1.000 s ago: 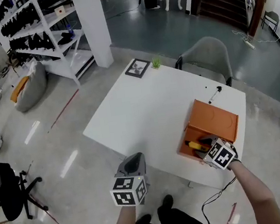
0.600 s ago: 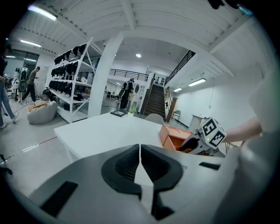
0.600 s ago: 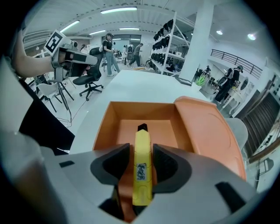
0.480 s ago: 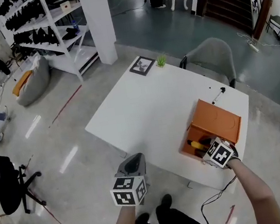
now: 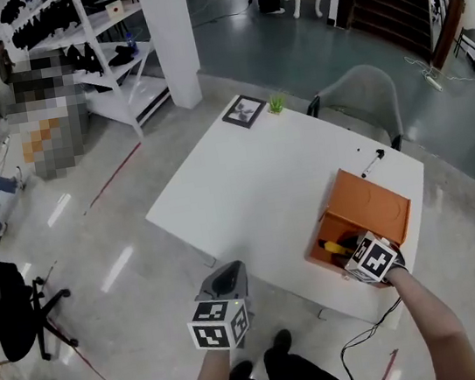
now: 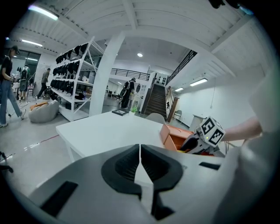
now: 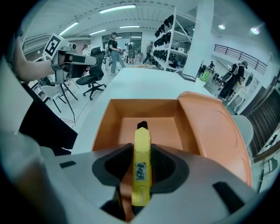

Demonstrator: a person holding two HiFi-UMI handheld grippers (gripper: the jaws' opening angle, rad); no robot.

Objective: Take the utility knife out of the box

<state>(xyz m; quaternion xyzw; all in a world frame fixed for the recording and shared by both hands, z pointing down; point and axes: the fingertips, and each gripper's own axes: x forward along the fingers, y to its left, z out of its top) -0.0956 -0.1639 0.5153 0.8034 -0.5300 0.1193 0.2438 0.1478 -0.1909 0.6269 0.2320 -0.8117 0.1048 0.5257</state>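
An orange box (image 5: 319,257) stands open near the white table's right corner, its lid (image 5: 374,206) laid back. A yellow utility knife (image 7: 141,162) with a black tip lies in the box (image 7: 105,127), lengthwise between my right gripper's (image 7: 141,177) jaws. They are closing on it, and both pads touch its sides. In the head view the right gripper (image 5: 351,253) points steeply down into the box, over the knife (image 5: 329,245). My left gripper (image 5: 226,277) hangs off the table's near edge, shut and empty (image 6: 140,154).
The white table (image 5: 254,182) carries a picture frame (image 5: 243,110), a small plant (image 5: 276,103) and a small black item (image 5: 373,158) at its far side. A grey chair (image 5: 356,94) stands behind it. Shelving (image 5: 85,57) and a black office chair (image 5: 9,316) are at the left.
Both grippers stay where they were, the right one still over the box. A person at the far left has walked on.
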